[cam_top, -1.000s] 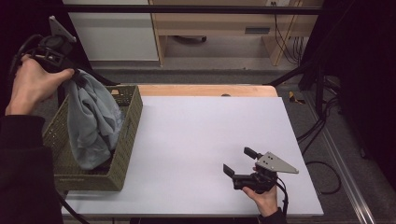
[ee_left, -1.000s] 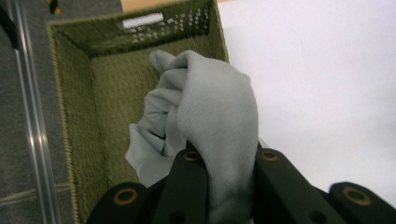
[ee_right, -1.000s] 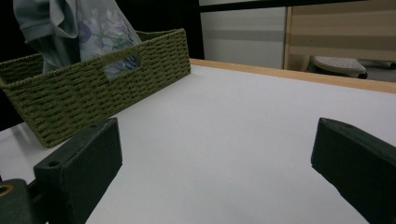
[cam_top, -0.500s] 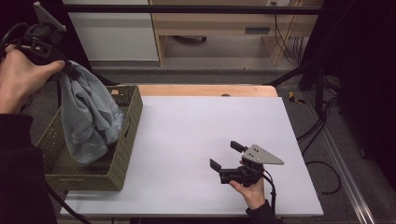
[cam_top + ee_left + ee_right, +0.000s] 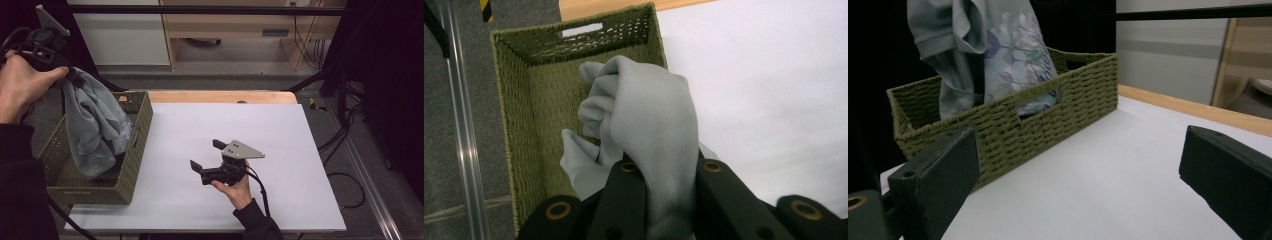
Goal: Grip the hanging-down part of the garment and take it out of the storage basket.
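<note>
A grey garment (image 5: 92,127) hangs from my left gripper (image 5: 69,75), which is shut on its top, high above the green woven basket (image 5: 132,165) at the table's left. The cloth's lower part still dangles inside the basket. In the left gripper view the grey garment (image 5: 649,120) is pinched between the two black jaws above the basket (image 5: 519,130). My right gripper (image 5: 206,155) rests low over the middle of the white table, open and holding nothing, its jaws pointing left toward the basket (image 5: 1013,130). There the garment (image 5: 993,50) shows a floral print.
The white table top (image 5: 280,140) has a wooden strip along its far edge. Cables and black frame legs stand on the floor to the right. A metal rail (image 5: 461,125) runs along the floor beside the basket.
My left gripper has lifted the garment higher and slightly right out of the basket. My right gripper has slid left toward the table's middle, still open.
</note>
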`<state>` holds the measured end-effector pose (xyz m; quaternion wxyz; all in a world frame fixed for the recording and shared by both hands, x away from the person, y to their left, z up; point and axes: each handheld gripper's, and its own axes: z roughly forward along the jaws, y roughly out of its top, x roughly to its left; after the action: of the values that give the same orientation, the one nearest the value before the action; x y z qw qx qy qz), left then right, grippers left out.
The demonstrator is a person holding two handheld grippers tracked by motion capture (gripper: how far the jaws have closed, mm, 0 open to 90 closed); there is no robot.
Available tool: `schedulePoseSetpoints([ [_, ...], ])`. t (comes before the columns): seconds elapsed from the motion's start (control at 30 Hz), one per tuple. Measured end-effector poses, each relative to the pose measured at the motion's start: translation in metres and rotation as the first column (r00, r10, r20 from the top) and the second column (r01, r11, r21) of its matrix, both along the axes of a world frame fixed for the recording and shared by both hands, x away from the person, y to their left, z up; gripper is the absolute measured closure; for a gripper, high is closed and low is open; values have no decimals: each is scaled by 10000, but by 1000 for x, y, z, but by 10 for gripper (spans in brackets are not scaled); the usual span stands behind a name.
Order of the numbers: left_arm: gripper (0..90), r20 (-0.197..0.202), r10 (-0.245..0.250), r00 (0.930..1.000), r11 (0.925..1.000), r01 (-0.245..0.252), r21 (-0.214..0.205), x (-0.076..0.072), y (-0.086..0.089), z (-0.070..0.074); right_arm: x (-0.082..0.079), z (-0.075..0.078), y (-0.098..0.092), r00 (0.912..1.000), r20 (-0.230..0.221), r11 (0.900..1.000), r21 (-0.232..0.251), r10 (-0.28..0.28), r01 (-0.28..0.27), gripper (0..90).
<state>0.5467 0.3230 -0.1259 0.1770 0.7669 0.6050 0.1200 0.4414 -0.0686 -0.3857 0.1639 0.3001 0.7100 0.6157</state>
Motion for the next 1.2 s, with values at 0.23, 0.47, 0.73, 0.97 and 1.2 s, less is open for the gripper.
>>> schedulePoseSetpoints([
  [0.23, 863, -205, -102, 9997, 9999, 105, 135, 1, -4, -2, 11, 9, 33, 9986, 47, 9983, 228, 533, -534, 39],
  [0.47, 862, -214, -244, 9995, 9995, 248, 184, 4, -10, -3, 27, 12, 66, 9952, -186, 9950, 269, 964, -958, 50],
  [0.73, 862, -184, -244, 9995, 9996, 246, 154, 3, -9, -3, 39, 9, 100, 9901, -320, 9906, 80, 1367, -1365, 56],
  [0.97, 862, -188, -304, 9994, 9994, 307, 156, 3, -8, -5, 44, 10, 135, 9837, -312, 9841, -7, 1773, -1774, 62],
  [1.2, 862, -177, -348, 9992, 9994, 349, 51, 3, -5, -7, 46, 8, 160, 9794, -376, 9800, -83, 1981, -1986, 70],
])
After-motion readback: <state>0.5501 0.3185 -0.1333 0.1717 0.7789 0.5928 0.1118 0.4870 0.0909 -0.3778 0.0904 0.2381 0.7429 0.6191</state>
